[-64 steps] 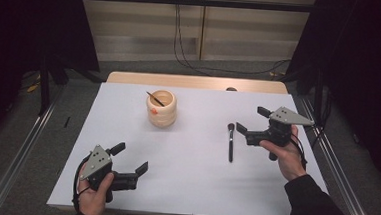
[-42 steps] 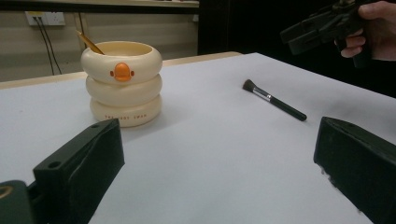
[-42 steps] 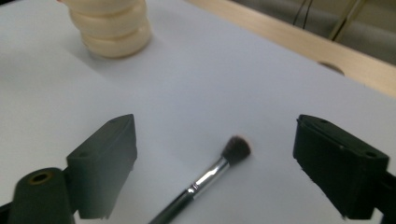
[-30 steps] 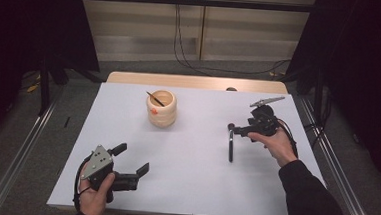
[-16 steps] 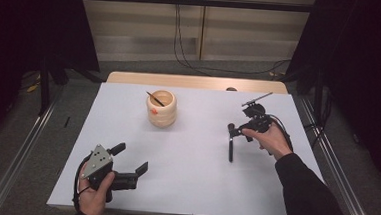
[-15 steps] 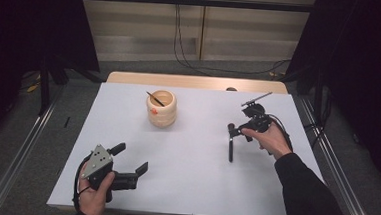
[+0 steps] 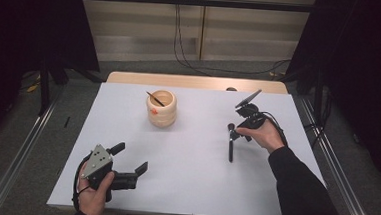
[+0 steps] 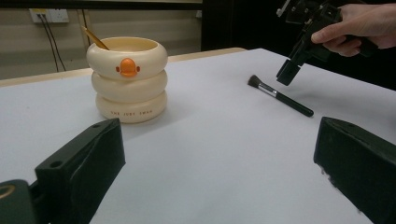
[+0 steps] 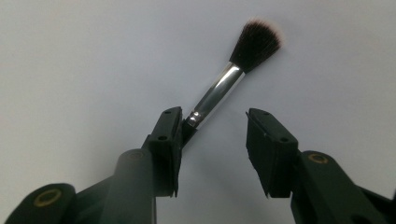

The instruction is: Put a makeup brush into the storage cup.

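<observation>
- Makeup brush lies flat on the white table, near the right gripper.
- Likely light, stiff and slippery at the metal ferrule; grip the black handle.
- Right fingers spread narrowly, empty; left gripper wide, empty.

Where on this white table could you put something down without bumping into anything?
Bare patches: the middle, between the cup and the brush; the whole left side beyond the cup; the near right corner. It is crowded where the right hand-held gripper hovers above the brush, and around the left hand-held gripper.
</observation>
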Action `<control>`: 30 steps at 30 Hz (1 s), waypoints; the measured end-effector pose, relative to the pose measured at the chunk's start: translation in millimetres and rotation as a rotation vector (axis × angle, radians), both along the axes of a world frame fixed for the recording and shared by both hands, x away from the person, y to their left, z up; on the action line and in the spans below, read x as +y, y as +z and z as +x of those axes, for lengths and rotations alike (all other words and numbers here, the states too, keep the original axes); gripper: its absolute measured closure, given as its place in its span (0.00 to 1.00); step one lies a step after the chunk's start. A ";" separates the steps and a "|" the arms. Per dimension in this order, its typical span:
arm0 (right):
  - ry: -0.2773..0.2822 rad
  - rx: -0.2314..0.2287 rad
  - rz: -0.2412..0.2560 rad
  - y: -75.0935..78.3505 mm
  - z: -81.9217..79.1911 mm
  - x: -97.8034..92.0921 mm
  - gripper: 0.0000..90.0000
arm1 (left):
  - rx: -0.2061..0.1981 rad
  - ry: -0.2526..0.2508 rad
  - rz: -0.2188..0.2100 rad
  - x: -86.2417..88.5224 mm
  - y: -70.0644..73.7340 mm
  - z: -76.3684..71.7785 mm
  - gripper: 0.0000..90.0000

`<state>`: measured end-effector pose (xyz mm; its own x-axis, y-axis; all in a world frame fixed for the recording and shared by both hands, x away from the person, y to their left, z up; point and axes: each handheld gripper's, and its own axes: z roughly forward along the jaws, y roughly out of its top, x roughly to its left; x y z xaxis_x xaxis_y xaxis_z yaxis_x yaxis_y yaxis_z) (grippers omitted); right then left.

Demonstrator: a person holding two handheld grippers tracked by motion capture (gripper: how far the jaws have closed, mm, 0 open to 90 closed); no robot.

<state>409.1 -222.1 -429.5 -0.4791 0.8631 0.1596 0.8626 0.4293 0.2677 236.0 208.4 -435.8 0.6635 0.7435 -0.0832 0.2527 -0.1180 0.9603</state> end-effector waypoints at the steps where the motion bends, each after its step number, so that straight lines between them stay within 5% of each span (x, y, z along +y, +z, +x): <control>1: 0.002 0.008 -0.007 -1.3 1.0 0.9 0.64 | -0.002 0.000 -0.002 0.2 0.2 0.1 0.02; 14: -0.001 0.090 -0.049 -9.6 8.6 15.1 0.66 | -0.004 0.001 0.007 0.8 0.0 0.3 0.02; 30: -0.016 0.115 -0.068 -16.2 11.5 17.2 0.76 | -0.003 0.000 0.014 0.3 -0.5 0.4 0.02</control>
<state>420.6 -204.9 -445.7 -0.4471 0.8811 0.1540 0.8928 0.4291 0.1371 236.3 208.7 -436.3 0.6639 0.7445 -0.0708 0.2494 -0.1311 0.9595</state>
